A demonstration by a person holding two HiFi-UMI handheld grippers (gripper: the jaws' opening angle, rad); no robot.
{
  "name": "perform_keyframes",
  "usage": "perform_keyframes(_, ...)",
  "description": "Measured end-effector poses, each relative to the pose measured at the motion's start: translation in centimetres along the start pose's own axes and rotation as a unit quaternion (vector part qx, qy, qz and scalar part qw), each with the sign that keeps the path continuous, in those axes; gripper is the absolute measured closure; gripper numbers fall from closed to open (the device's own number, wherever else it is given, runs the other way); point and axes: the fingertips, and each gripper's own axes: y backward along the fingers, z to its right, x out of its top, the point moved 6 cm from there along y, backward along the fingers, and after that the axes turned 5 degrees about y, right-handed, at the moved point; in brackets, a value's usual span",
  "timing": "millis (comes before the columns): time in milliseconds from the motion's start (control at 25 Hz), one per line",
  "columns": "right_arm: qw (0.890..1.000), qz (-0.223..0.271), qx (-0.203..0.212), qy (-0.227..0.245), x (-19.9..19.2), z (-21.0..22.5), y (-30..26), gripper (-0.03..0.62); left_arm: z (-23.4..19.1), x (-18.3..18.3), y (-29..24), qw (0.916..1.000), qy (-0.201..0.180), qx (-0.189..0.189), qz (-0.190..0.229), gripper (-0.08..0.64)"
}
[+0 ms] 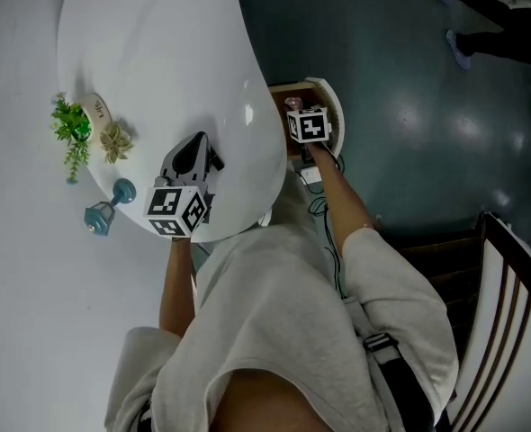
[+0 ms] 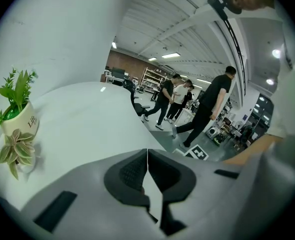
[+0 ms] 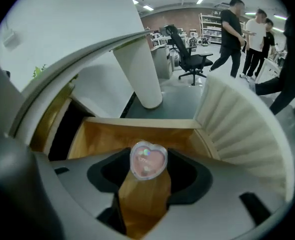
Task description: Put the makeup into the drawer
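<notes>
The makeup [image 3: 148, 160], a small heart-shaped case with a clear rim and pink inside, sits between the jaws of the right gripper [image 3: 147, 173]. The jaws stand fairly wide, and their pads press on both sides of the case, so it is held. Directly below and ahead of this gripper is the open drawer [image 3: 102, 139], with its wooden floor showing under the case and nothing visible lying on it. The ribbed white front [image 3: 237, 119] of the drawer curves at the gripper's right side. The case is above the drawer, not yet resting in it.

The step in hand seems to be the placing itself. I judge the next move needs a little more lowering toward the wooden floor, then opening the jaws so the case drops flat and does not roll.

The left gripper [image 2: 147, 171] has its jaws closed together with nothing in them, and it hovers over the white table [image 2: 77, 119].
</notes>
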Motion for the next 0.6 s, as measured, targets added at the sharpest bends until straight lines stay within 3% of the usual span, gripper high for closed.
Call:
perform_keyframes(360,0.999,-0.045,-0.008,-0.018,-1.3,1.6,-5.7,0.364,-0.4,-0.2,-0.9,1.0000,0.001,0.008,-0.006,0.548)
perform_keyframes(600,0.997,-0.070,-0.015,-0.028,-2.6,1.8,-6.6,0.360,-0.8,-0.3,-0.6,0.9998,0.001,0.015,-0.010,0.548)
